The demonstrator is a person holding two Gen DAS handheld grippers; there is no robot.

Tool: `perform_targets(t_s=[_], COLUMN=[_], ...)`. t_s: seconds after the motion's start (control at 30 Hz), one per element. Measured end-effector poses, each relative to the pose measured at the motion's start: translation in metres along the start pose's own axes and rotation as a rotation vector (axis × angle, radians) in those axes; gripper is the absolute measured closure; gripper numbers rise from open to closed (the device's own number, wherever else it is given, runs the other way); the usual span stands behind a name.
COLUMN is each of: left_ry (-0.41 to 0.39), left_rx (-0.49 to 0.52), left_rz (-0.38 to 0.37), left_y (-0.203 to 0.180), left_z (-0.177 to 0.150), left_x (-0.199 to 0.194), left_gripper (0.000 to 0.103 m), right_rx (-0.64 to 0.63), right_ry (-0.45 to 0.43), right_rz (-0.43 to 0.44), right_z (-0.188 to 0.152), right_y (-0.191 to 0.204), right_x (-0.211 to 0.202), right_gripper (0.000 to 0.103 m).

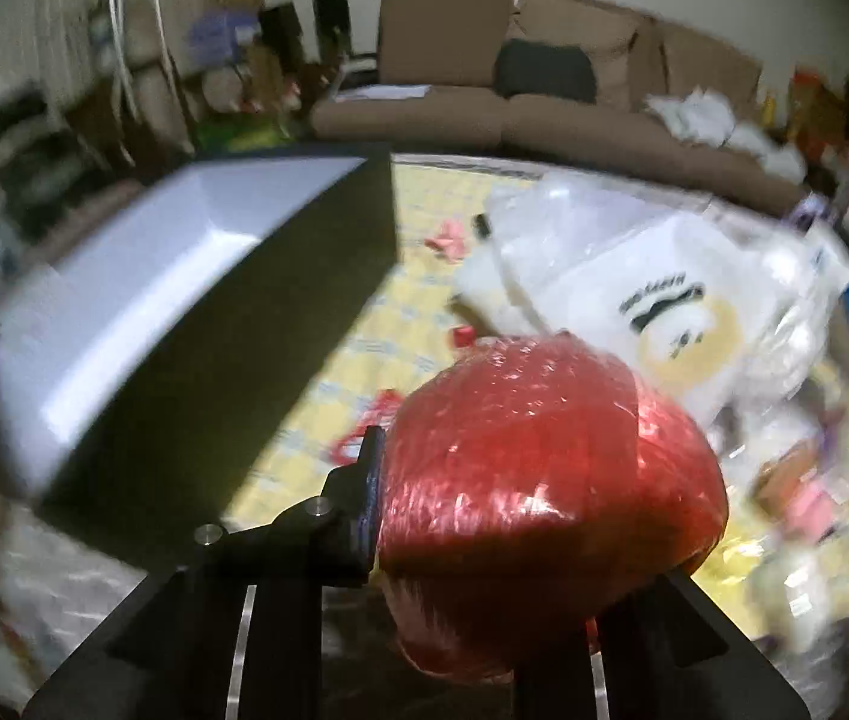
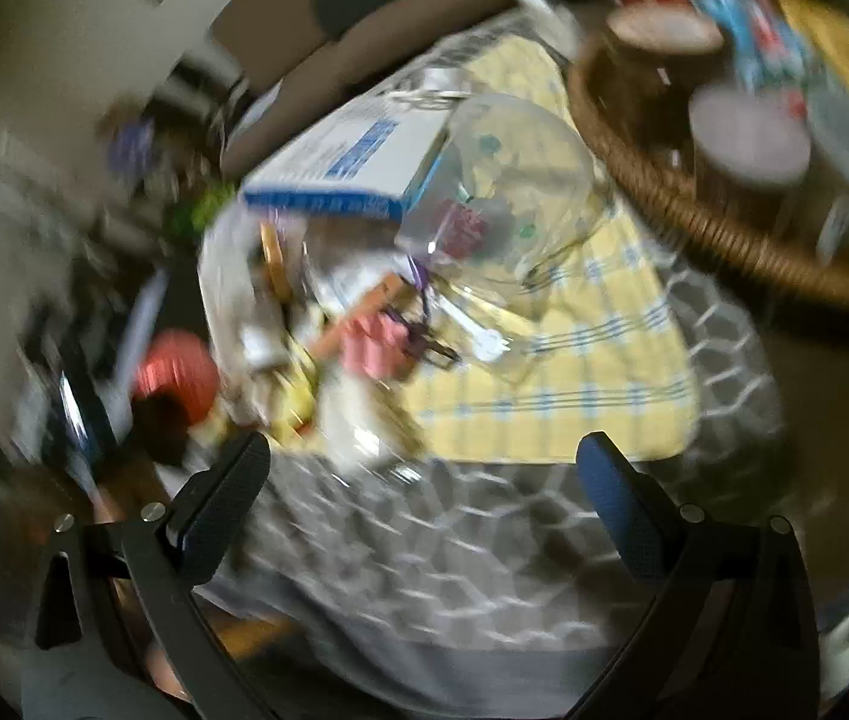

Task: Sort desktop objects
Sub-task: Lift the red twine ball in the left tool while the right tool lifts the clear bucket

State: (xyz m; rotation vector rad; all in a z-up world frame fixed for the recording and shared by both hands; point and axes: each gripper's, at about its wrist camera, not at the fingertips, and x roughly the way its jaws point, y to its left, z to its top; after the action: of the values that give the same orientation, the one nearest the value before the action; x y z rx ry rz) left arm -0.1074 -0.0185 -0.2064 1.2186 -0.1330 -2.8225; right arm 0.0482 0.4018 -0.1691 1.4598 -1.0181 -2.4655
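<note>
My left claw (image 1: 484, 510) is clamped on a red ball (image 1: 550, 480) wrapped in shiny film; the ball hides the far finger. Just up-left of it sits a black box (image 1: 232, 324) with a white inside, its near corner blurred. Beyond lie white bags (image 1: 664, 276) on the yellow checked bench (image 1: 424, 276). My right claw (image 2: 424, 462) hangs released, nothing between its fingers. Ahead of it I make out a clear jar (image 2: 508, 192), a blue-white carton (image 2: 352, 168) and, to the right, a wicker basket (image 2: 694, 222), all smeared.
</note>
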Motion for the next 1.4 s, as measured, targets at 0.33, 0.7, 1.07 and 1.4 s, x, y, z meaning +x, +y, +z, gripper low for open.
perform_targets(t_s=[0.33, 0.7, 1.07, 1.4], left_ry=[0.029, 0.038, 0.041, -0.008], left_rx=[-0.042, -0.141, -0.115, -0.034], left_rz=[-0.069, -0.109, -0.101, -0.109], left_y=[0.018, 0.044, 0.038, 0.026], left_z=[0.006, 0.012, 0.003, -0.002], left_x=[-0.018, -0.013, -0.013, -0.028], left_gripper=[0.082, 0.082, 0.082, 0.082], right_rx=[0.522, 0.290, -0.373, -0.467], right_ry=[-0.042, -0.057, -0.385, -0.297], right_rz=[-0.281, -0.321, -0.476, -0.320], right_z=[0.084, 0.099, 0.031, -0.039], right_y=[-0.010, 0.005, 0.092, 0.112], right_x=[0.080, 0.133, 0.031, 0.031], right_gripper=[0.000, 0.011, 0.011, 0.011])
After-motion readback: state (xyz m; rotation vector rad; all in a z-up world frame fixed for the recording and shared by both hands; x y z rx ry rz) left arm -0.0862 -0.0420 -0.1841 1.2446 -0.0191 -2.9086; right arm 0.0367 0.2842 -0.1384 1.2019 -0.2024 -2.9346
